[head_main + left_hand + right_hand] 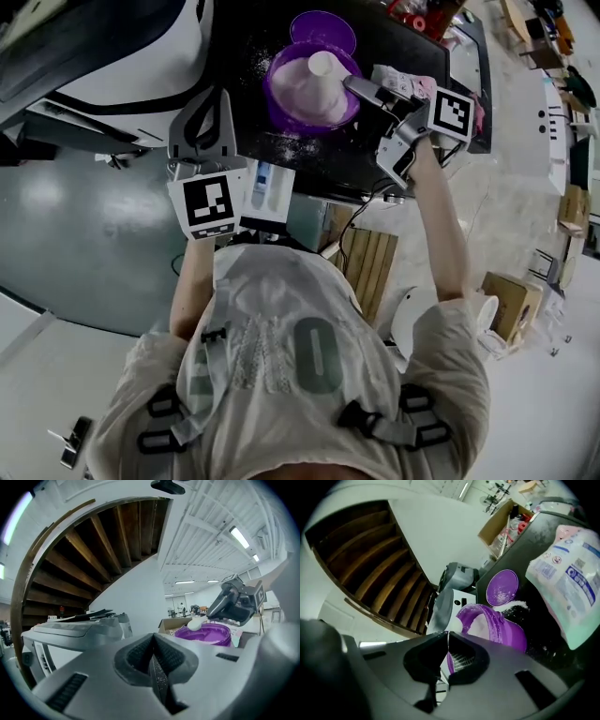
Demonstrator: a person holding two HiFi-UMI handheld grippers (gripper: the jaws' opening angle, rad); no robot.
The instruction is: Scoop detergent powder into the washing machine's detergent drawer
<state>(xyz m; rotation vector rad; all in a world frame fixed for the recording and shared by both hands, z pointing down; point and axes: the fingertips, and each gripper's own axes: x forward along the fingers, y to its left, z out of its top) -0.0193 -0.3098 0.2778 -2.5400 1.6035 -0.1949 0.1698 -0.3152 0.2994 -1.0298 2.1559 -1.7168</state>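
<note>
Leave left gripper, jaws pressed together and empty, parked by the detergent drawer. Lift scoop level out of purple tub, right gripper jaws pinching its handle; carry slowly left, tip into drawer.

Top centre of the head view, we've got the tub standing on the tabletop. Its lid lies just behind it, toward the top edge. The scoop is over the tub's opening, and the right tool reaches in from the right, closed on it. The bag lies to the tub's right. Lower left of the tub, the left tool is at the tabletop's near edge, with the drawer jutting out just to its right.
</note>
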